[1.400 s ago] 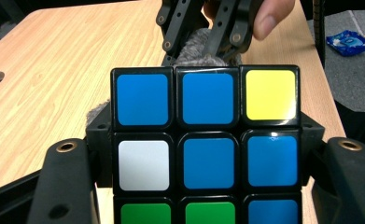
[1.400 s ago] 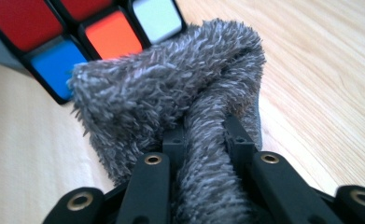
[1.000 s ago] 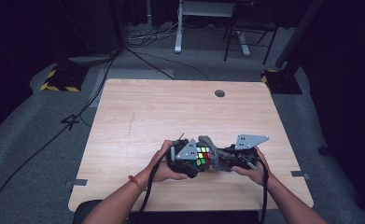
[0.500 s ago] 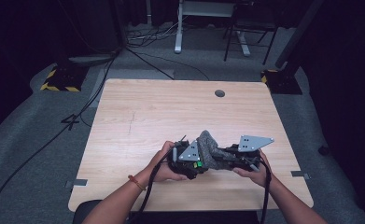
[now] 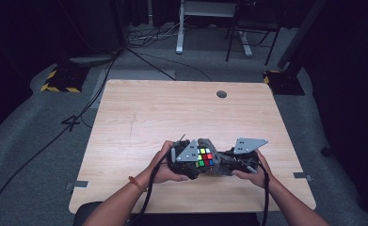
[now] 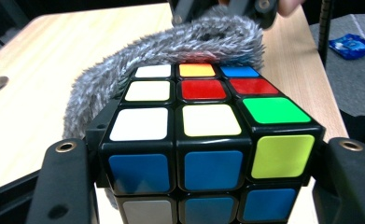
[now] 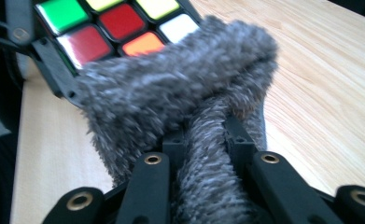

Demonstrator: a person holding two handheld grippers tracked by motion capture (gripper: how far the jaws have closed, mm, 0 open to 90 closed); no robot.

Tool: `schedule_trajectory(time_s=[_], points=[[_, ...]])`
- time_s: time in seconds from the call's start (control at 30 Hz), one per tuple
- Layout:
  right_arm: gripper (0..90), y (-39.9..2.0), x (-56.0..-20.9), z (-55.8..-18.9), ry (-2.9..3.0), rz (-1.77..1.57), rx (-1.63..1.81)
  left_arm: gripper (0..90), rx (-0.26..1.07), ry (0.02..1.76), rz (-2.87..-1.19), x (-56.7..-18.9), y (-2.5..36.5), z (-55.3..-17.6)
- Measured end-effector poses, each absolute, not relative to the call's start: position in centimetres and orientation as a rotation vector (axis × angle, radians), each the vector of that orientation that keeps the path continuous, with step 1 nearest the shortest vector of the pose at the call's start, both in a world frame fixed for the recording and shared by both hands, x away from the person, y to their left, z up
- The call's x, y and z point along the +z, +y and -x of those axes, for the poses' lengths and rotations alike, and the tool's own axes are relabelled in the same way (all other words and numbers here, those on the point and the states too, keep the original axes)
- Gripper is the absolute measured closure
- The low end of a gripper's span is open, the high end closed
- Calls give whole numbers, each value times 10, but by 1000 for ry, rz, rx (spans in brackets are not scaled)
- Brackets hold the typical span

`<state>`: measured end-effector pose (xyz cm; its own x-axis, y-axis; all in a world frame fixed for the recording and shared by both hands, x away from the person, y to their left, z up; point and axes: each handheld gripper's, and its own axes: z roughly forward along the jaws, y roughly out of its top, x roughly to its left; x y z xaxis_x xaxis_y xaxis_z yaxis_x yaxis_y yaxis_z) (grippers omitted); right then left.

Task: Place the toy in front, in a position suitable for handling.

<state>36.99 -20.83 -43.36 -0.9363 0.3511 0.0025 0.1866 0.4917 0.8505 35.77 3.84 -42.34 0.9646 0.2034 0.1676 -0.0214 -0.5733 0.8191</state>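
A scrambled Rubik's cube is held low over the front of the wooden table. My left gripper is shut on it. In the left gripper view the two black jaws press the cube from both sides. A grey fuzzy cloth lies against the cube's far and right side, and in the left gripper view this cloth curls round behind the cube. My right gripper is shut on the cloth, with a bunched strip pinched between its jaws. The cube's corner shows just beyond.
A round cable hole sits near the table's far edge. Cables, desk legs and a chair base stand on the grey floor behind. A small blue packet lies on the floor beyond the table's edge.
Half a second ago the cloth covered the cube's top. It has since slid off toward the far right, and the coloured face shows again. Both hands stayed in place.
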Motion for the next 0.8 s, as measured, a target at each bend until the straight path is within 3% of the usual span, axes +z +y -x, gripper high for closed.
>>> schedule_trajectory(time_s=[0.8], points=[[761, -209, -417, -359, 2457, -415, 1531, 332, 314, 126, -2243, -432, 32, -362]])
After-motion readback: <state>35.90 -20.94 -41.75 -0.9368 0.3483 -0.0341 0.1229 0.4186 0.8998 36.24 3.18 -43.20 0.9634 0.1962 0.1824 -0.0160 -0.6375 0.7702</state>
